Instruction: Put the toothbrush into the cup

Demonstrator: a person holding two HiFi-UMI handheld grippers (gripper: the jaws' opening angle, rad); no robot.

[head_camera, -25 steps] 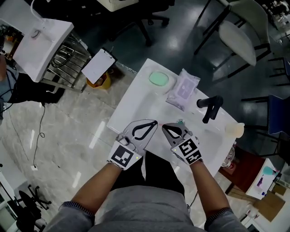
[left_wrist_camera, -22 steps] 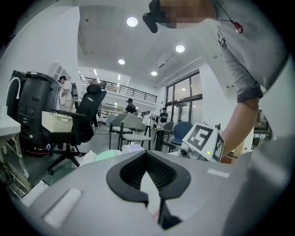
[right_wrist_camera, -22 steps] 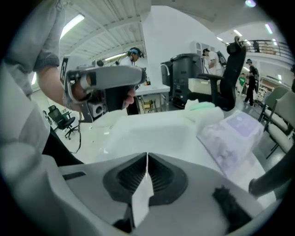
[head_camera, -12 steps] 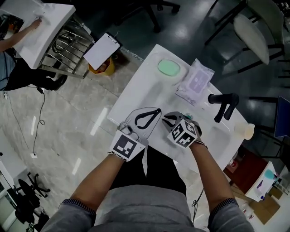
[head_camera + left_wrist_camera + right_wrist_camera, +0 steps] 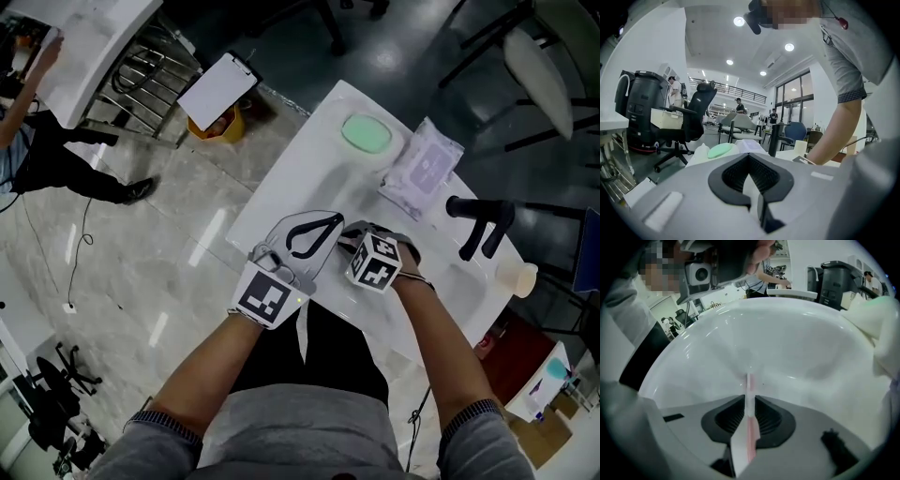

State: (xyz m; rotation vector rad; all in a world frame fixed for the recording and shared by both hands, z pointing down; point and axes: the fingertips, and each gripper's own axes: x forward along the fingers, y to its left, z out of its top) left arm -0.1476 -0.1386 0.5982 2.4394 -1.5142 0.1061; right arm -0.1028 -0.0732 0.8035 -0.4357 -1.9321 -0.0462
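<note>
The right hand-held gripper pinches the thin toothbrush, likely light, stiff and slippery; the left hand-held gripper is pressed together, empty.

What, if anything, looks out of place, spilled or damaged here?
Nothing stands out. The right gripper is shut on the toothbrush above the white sink, the cup sits beside the black faucet, and nothing looks spilled.

Desk: white, glossy; slants across the middle
Green oval dish: on the desk at 1 o'clock
Wipes packet: 2 o'clock; just beside the dish
Black tap: 3 o'clock; near the desk's edge
Yellow bin: on the floor at 11 o'clock; white board above it
</note>
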